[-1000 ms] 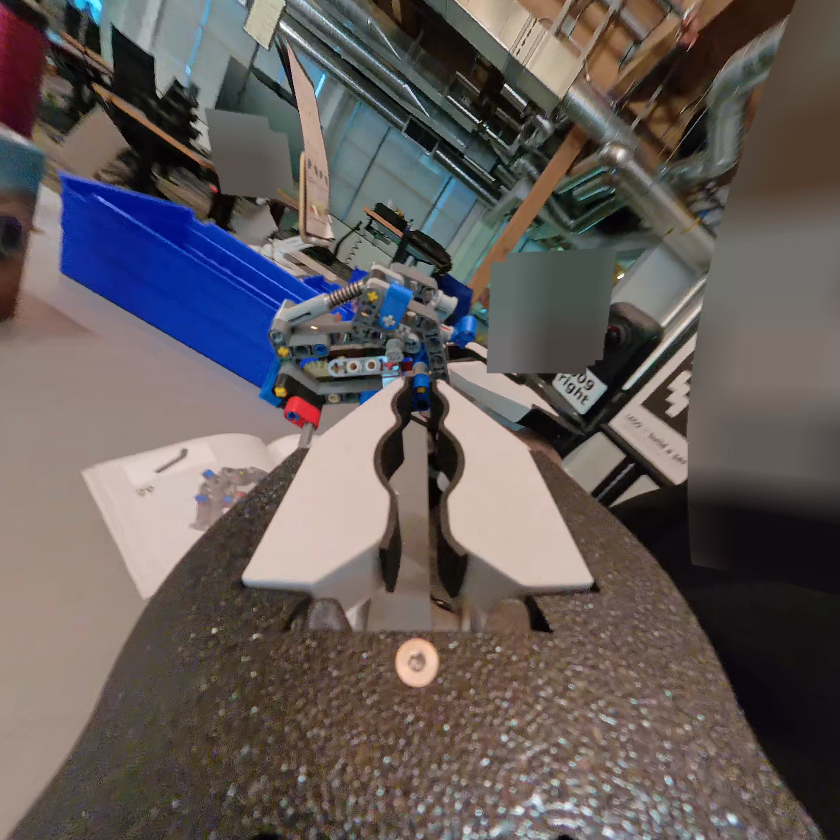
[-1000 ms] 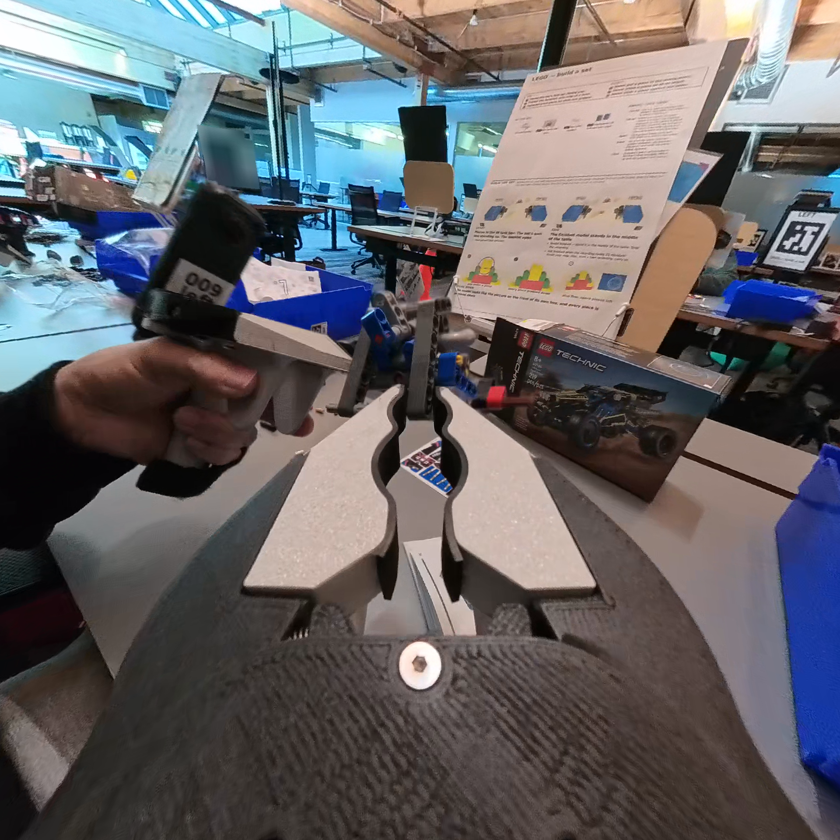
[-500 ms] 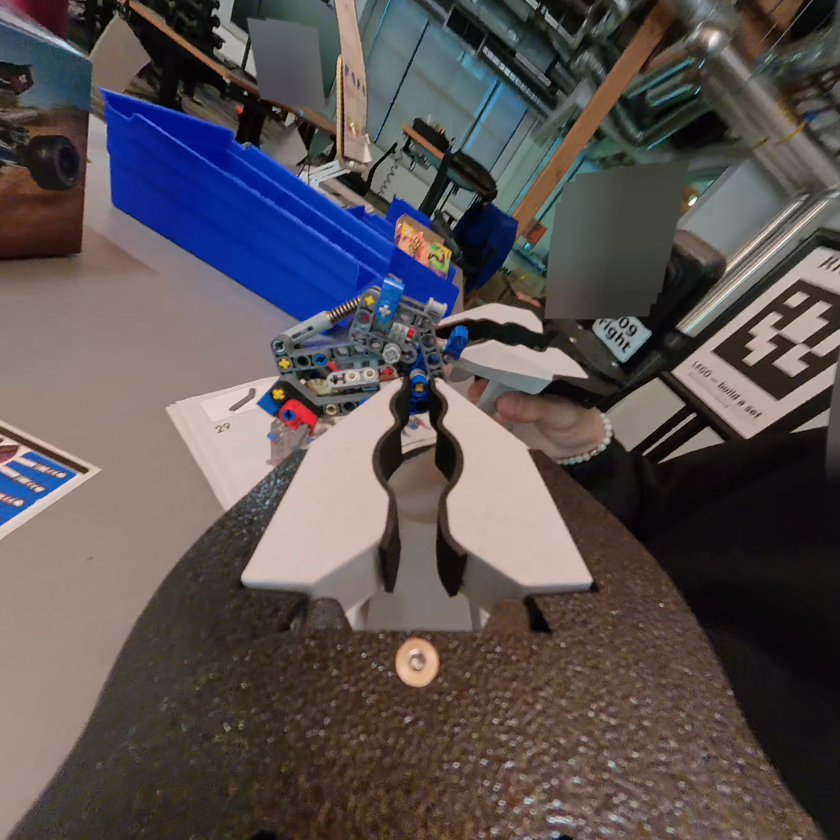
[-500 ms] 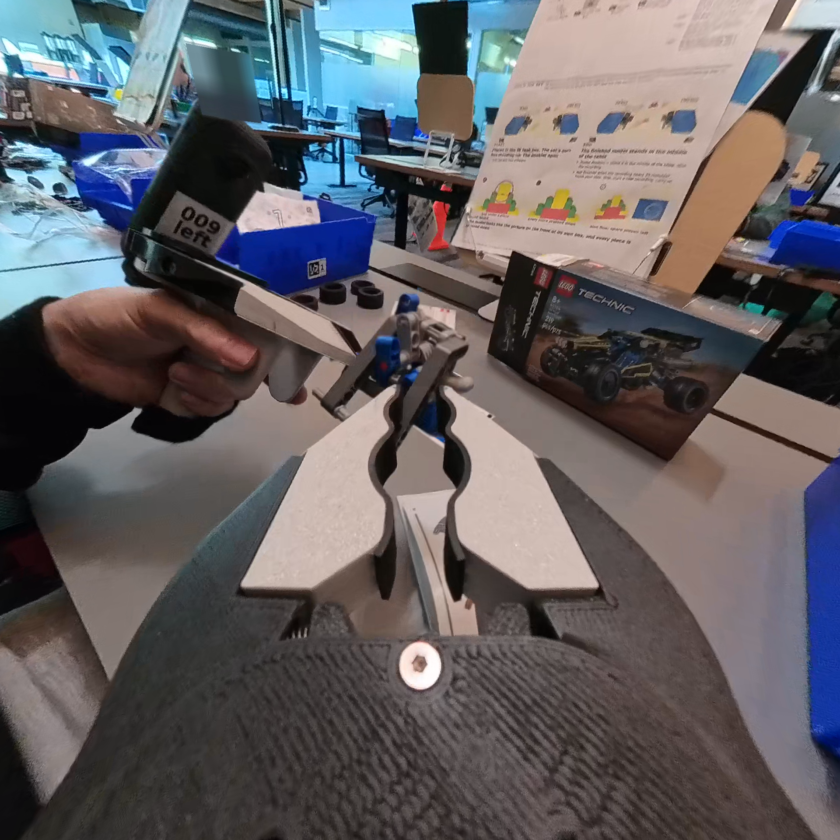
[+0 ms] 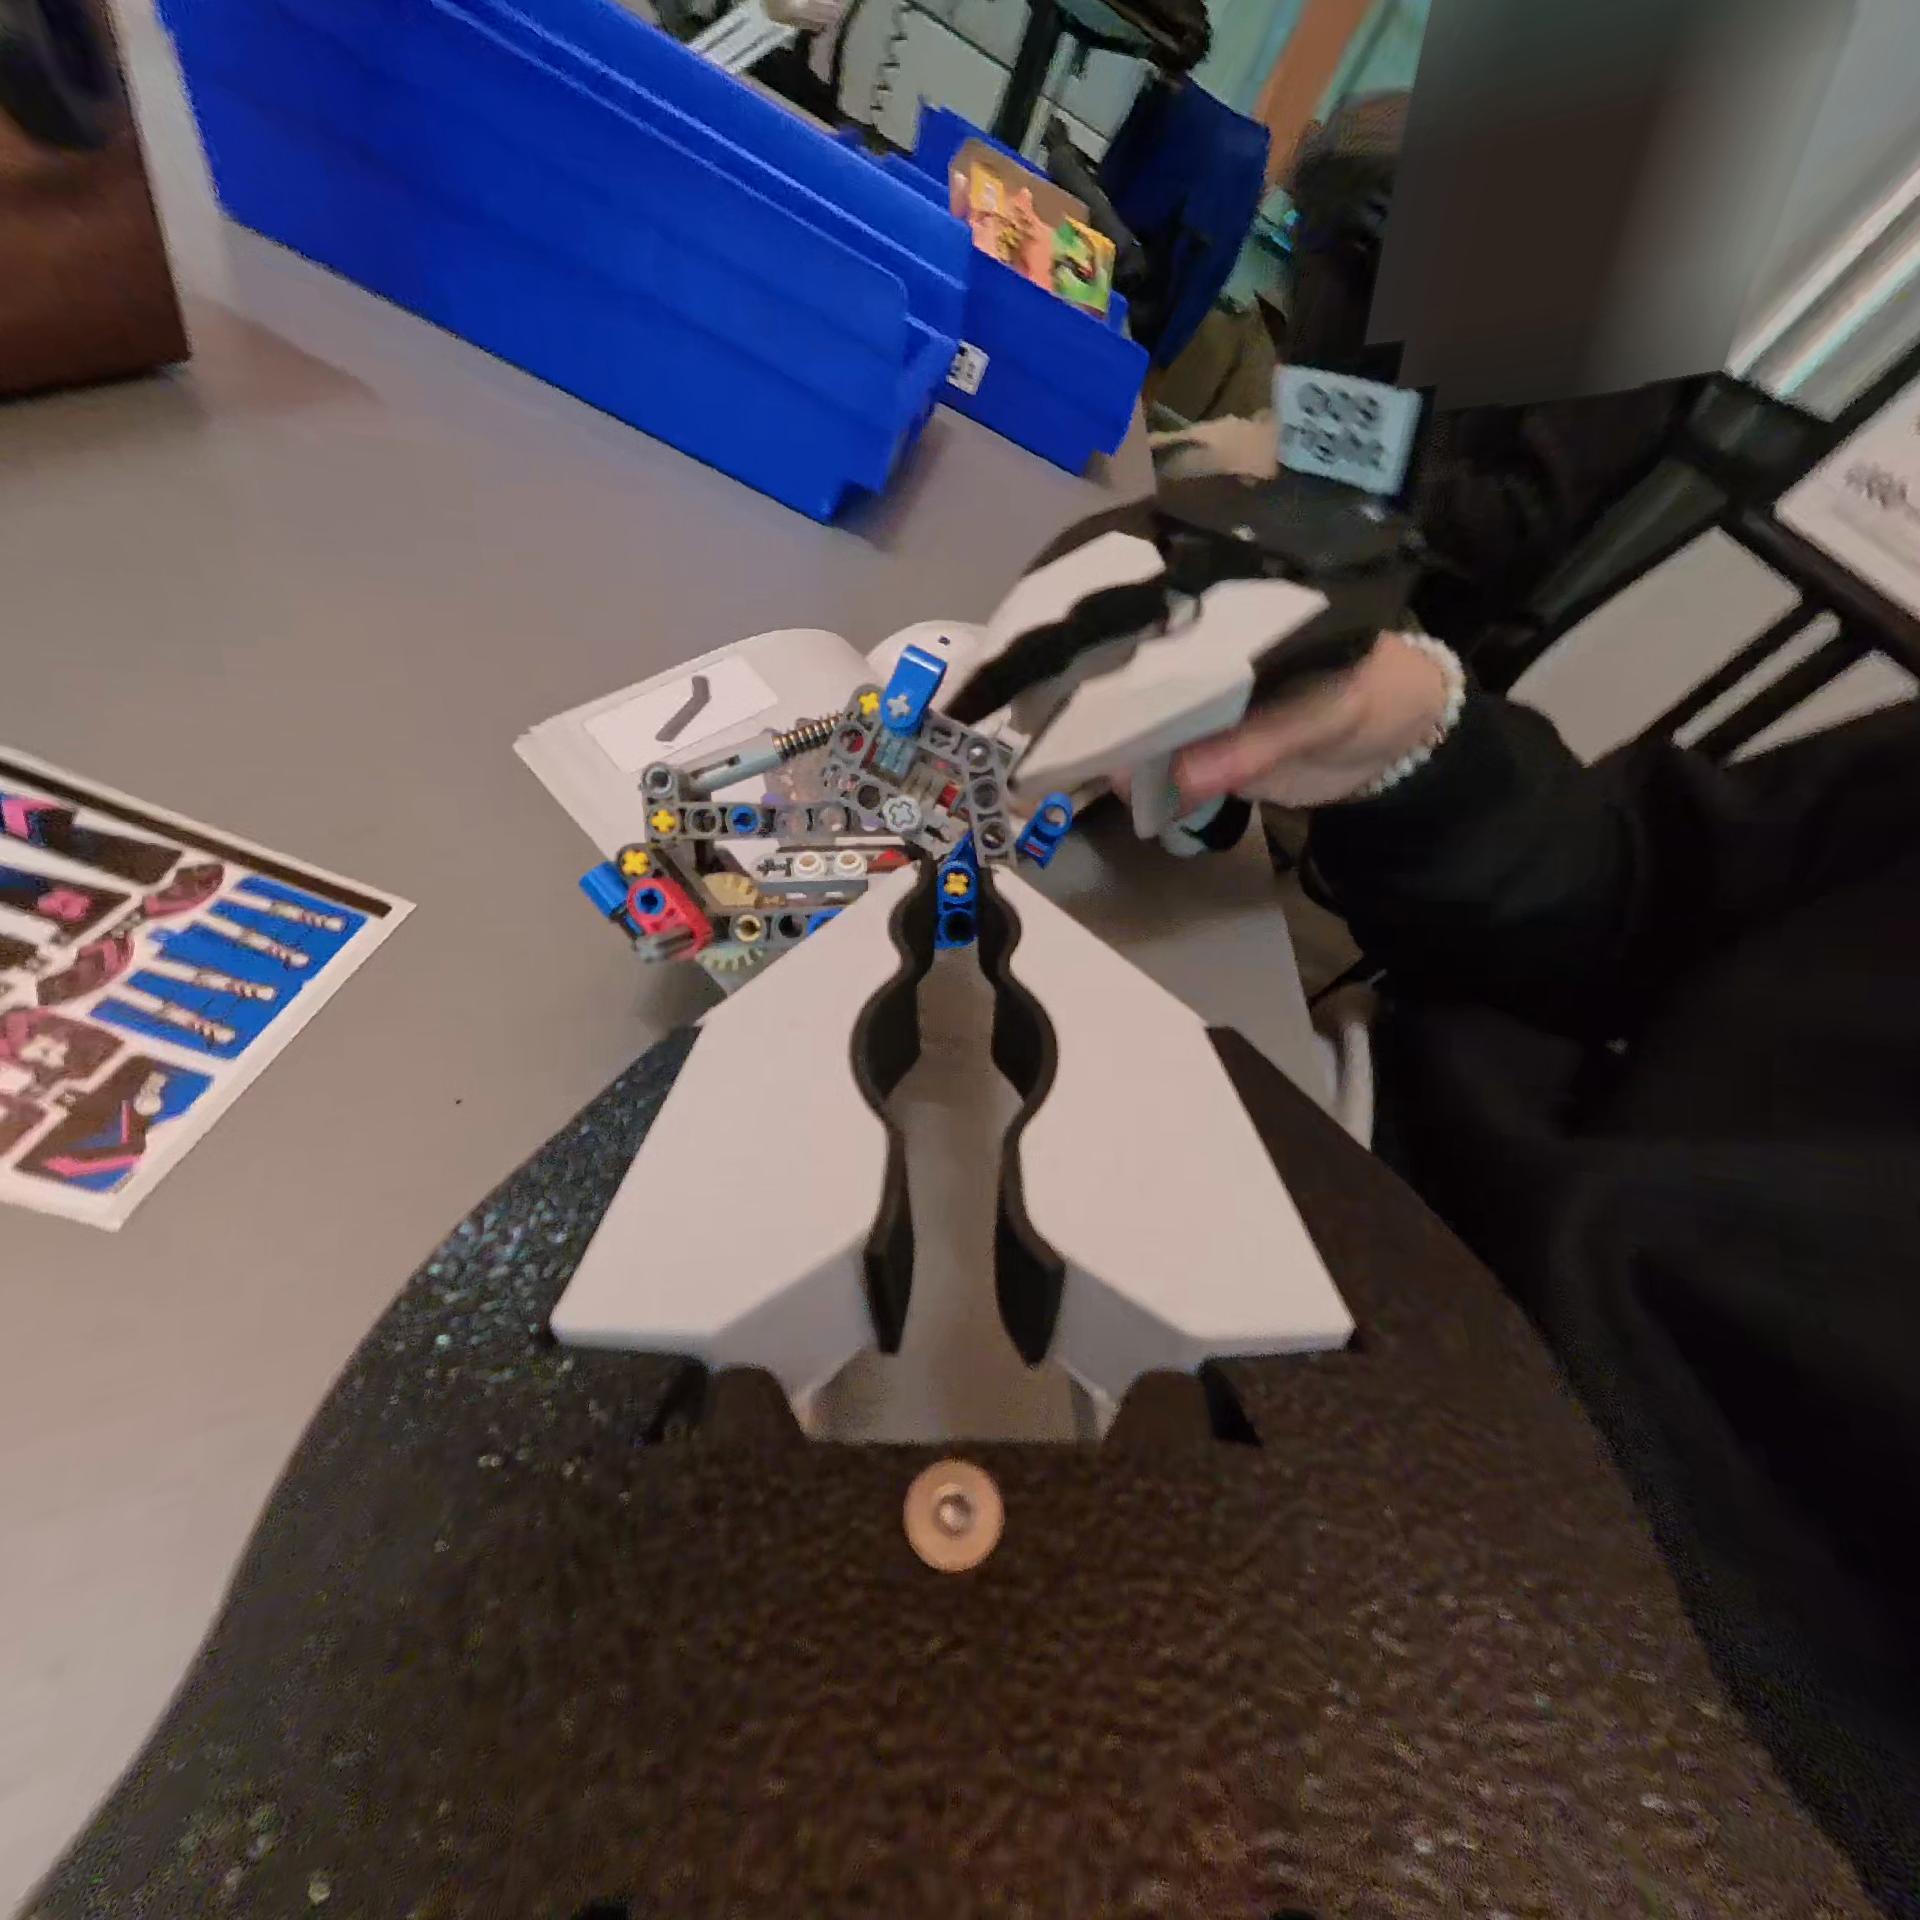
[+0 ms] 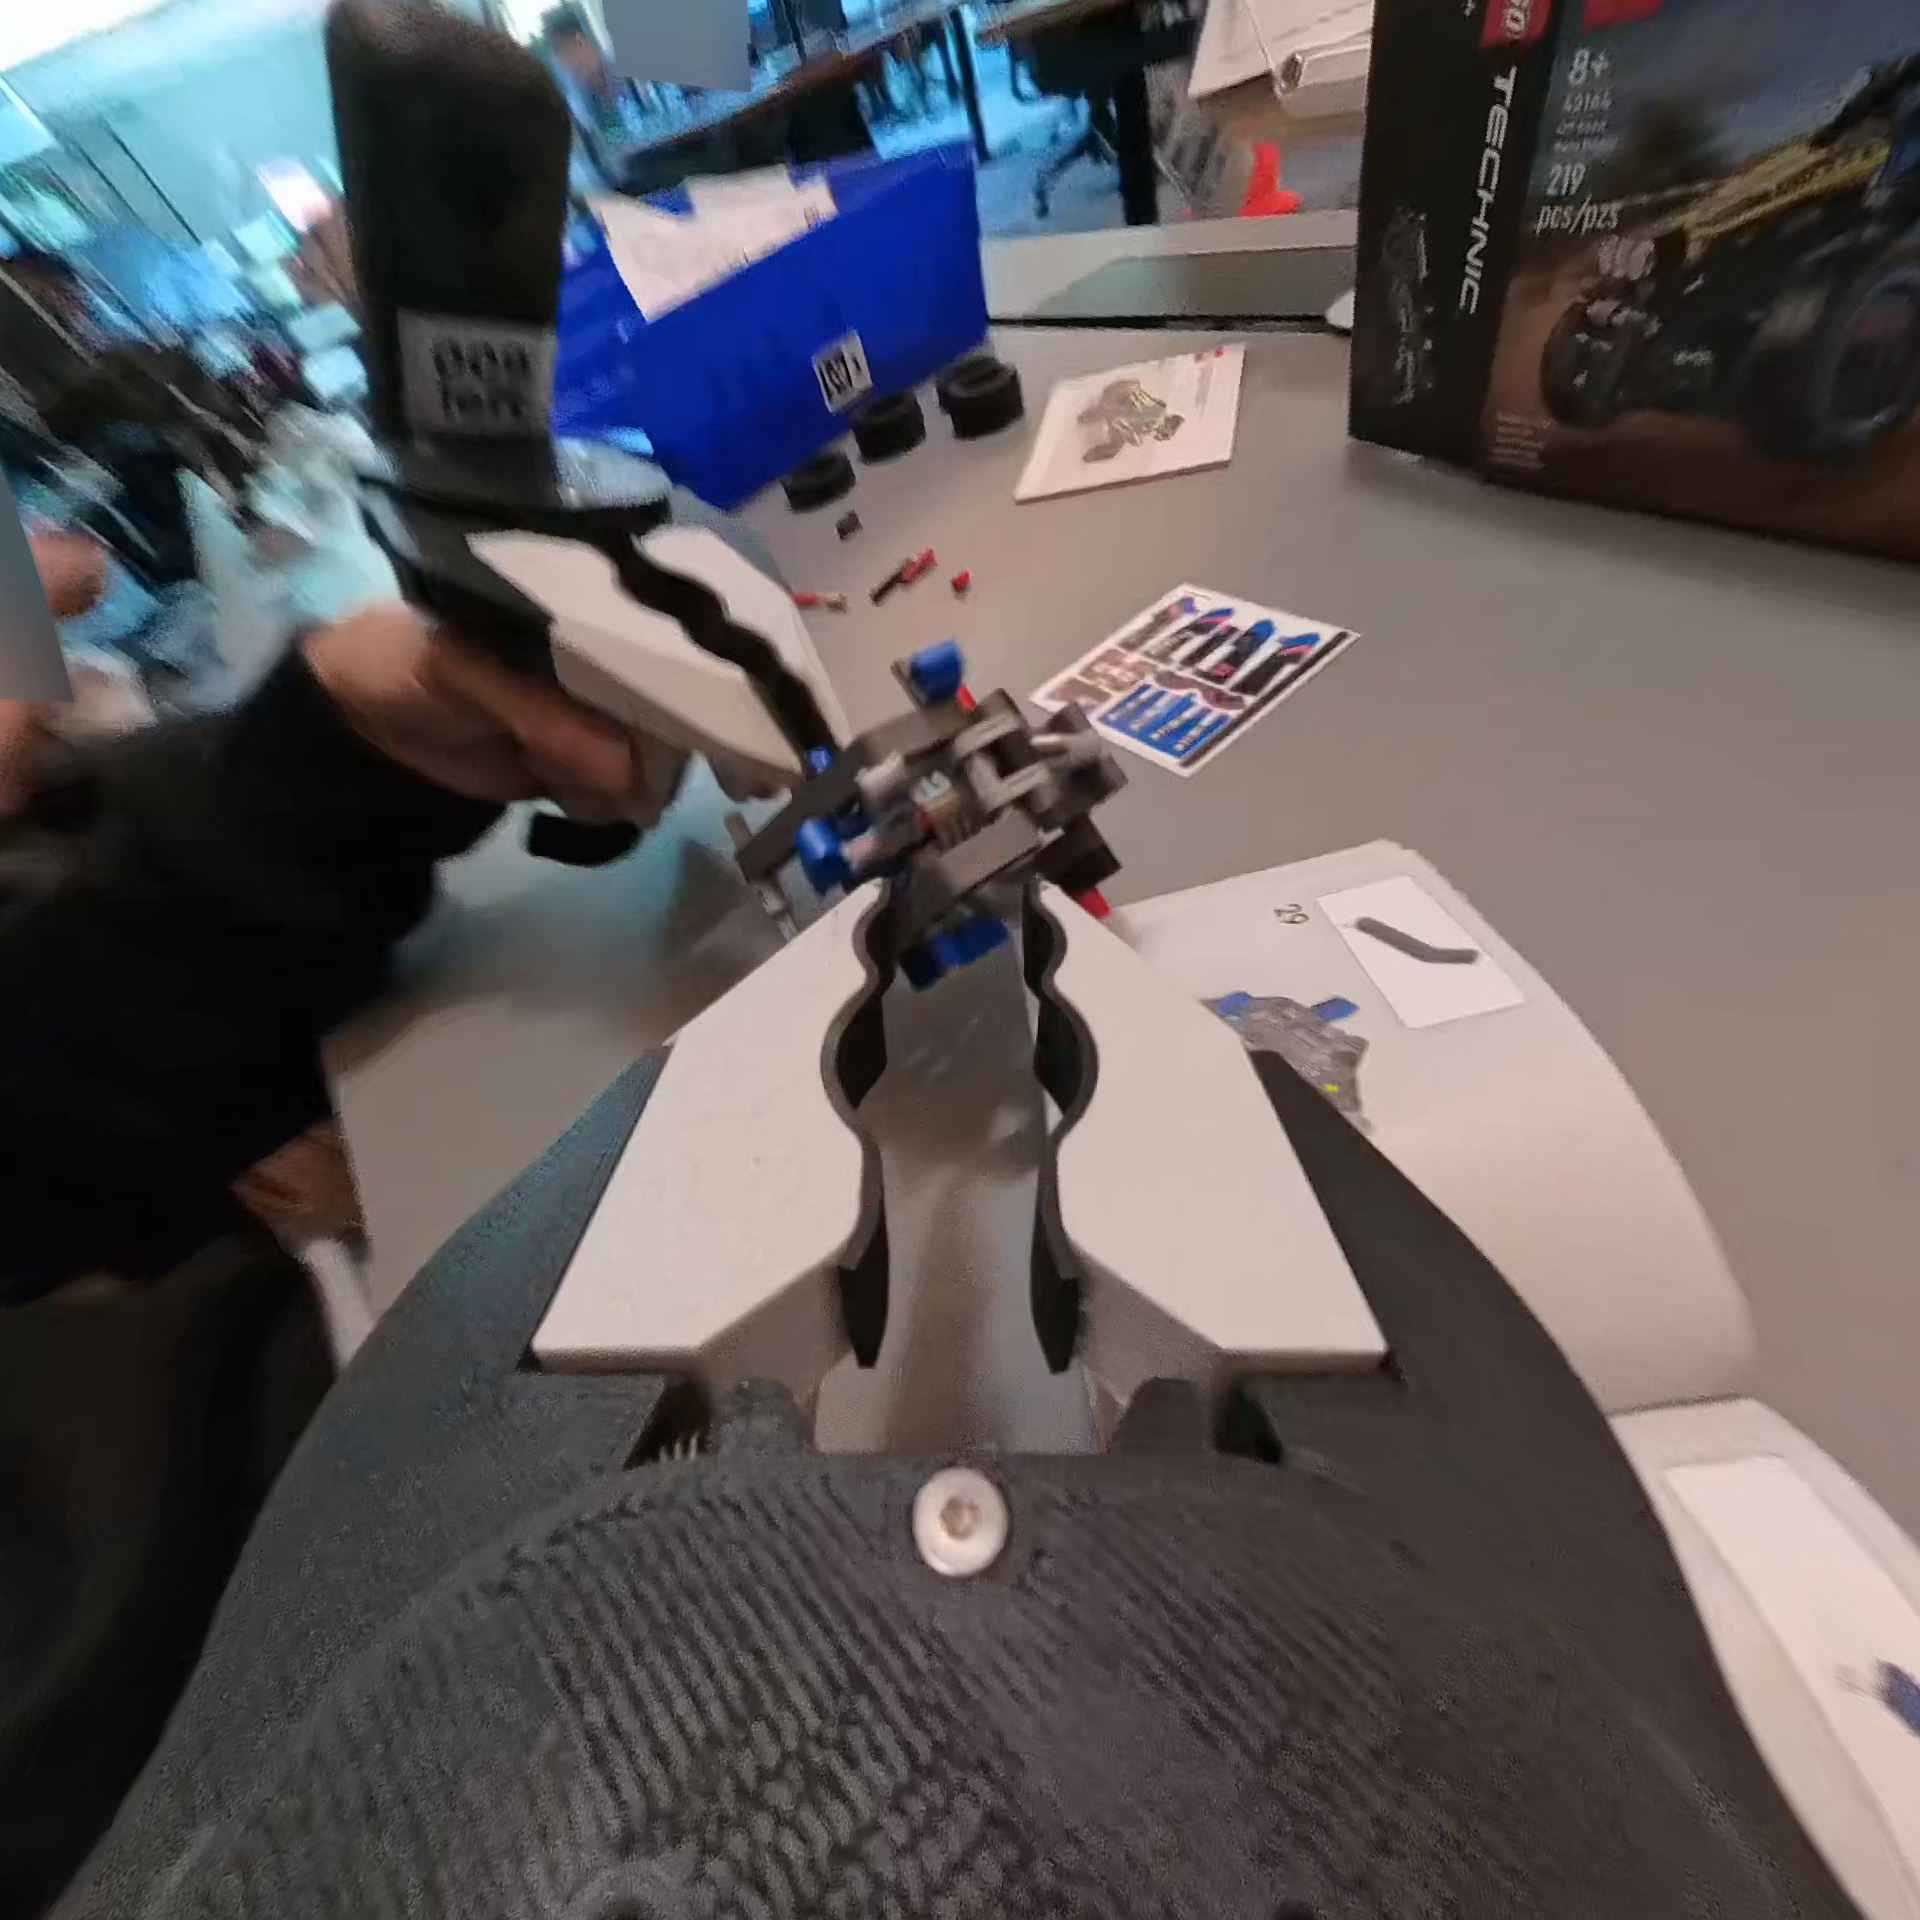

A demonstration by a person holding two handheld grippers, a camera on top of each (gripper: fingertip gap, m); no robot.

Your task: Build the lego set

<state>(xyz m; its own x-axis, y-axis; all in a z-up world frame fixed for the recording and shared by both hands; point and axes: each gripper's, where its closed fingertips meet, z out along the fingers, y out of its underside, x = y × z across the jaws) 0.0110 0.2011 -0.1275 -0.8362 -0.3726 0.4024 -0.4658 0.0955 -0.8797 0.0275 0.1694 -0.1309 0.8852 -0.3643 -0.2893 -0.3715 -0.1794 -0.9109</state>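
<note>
A partly built lego assembly (image 5: 821, 821) of grey beams with blue, red and yellow pins and a spring is held in the air above the open instruction booklet (image 5: 686, 717). My left gripper (image 5: 956, 904) is shut on a blue pin piece at the assembly's lower right. My right gripper (image 6: 961, 914) is shut on the grey frame of the assembly (image 6: 966, 790), with a blue part between its fingers. The right gripper also shows in the left wrist view (image 5: 1003, 717), at the assembly's upper right corner. The left gripper shows in the right wrist view (image 6: 810, 738), at the assembly's left side.
On the grey table lie a sticker sheet (image 6: 1195, 675), a paper leaflet (image 6: 1143, 416), several black tyres (image 6: 977, 395) and small loose red and black pieces (image 6: 904, 577). Blue bins (image 5: 582, 229) stand at the back. The set's box (image 6: 1662, 239) stands at the right.
Both grippers have tilted down and brought the assembly lower, over the booklet. The right gripper's jaws stand wider apart than before. The left gripper keeps its hold on the blue piece.
</note>
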